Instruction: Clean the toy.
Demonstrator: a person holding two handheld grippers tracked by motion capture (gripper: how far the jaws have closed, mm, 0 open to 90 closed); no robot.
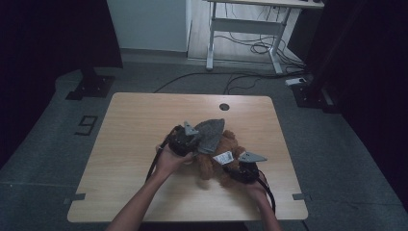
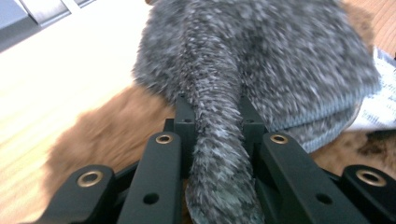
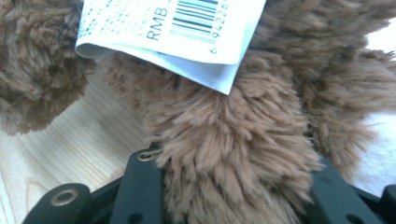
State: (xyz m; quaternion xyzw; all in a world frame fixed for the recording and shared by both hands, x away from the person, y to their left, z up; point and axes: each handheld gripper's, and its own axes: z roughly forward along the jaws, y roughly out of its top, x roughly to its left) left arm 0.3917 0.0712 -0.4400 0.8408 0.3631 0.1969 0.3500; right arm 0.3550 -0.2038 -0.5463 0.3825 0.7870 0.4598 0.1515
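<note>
Grey floor with trailing cables surrounds a light wooden table, and near its middle lies a brown plush toy with a grey knitted hat on its far side and a white barcode tag on top. On the toy's left, the left gripper, held in the person's left hand, has its jaws pinching a fold of the grey hat, which runs up between them in the left gripper view. At the toy's near right side, the right gripper has its jaws clamped around a thick tuft of the brown plush, just beneath the tag.
</note>
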